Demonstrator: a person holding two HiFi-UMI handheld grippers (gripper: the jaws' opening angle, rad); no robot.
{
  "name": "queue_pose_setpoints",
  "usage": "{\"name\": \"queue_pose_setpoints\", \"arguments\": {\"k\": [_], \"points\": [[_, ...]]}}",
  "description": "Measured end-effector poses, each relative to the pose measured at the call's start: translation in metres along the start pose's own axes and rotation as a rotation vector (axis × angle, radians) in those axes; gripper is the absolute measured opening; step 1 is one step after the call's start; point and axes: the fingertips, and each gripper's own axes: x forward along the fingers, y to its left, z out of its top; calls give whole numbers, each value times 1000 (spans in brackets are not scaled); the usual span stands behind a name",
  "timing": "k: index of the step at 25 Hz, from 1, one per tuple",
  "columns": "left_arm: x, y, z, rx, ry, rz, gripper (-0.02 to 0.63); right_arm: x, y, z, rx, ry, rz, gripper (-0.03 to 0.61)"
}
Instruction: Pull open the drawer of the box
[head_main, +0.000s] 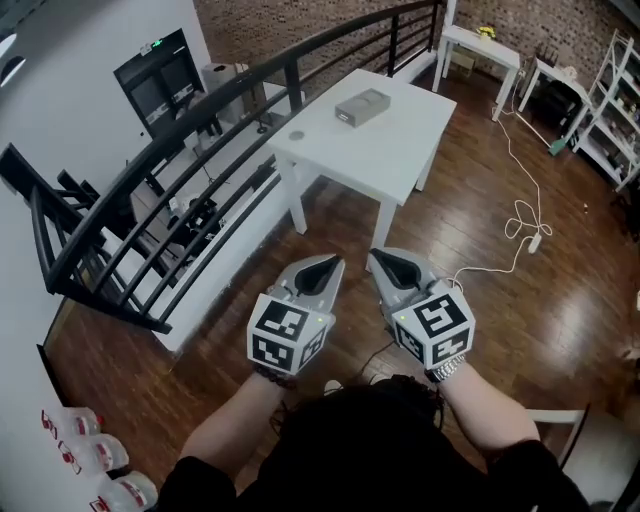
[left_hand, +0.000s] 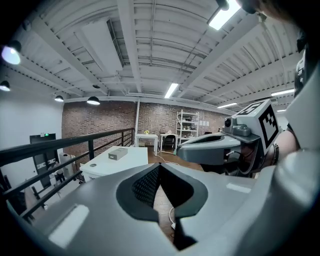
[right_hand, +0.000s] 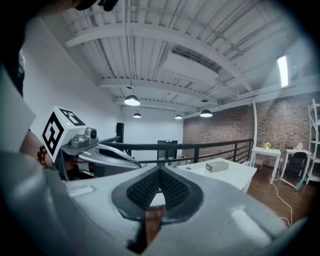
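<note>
The person stands on the wooden floor (head_main: 470, 250) well apart from the work, so the task has not really begun. The left gripper (head_main: 326, 266) and the right gripper (head_main: 386, 262) are held side by side at chest level, both pointing toward 12 o'clock. Each has its jaws brought together at the tips with nothing between them, which looks like a carrying posture for the walk in, not a readiness to grasp. The box (head_main: 361, 106), low, flat and grey, lies on the white bench (head_main: 405, 160) at 12 o'clock from the grippers, toward the far half of the top. It sits clear of the edges, with bare bench all round it, which should leave room for a drawer to slide out. Which face carries the drawer is too small to tell from here (the left gripper view hints at a dark spot on the end turned toward the person). A small round thing (head_main: 296, 135) rests near the bench corner at 11 o'clock, well apart from the box. A black railing (head_main: 200, 135) runs along the 10 o'clock side, and a white cable (head_main: 520, 215) trails over the floor at 2 o'clock, so the clearest approach seems to be straight ahead. My guess is that one gripper will have to steady the light box while the other opens and takes the drawer pull.
</note>
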Motion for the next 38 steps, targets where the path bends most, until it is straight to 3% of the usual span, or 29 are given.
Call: {"name": "queue_pose_setpoints", "arguments": {"k": [4, 15, 28, 38], "points": [[16, 11, -1, 7, 25, -8, 17, 27, -15, -6, 18, 67, -1, -8], [62, 49, -1, 11, 77, 13, 17, 68, -50, 0, 29, 36, 3, -8], [158, 89, 19, 6, 137, 58, 17, 114, -138, 2, 78, 20, 46, -8], [214, 94, 35, 26, 180, 89, 17, 119, -189, -3, 129, -3, 68, -8]]}}
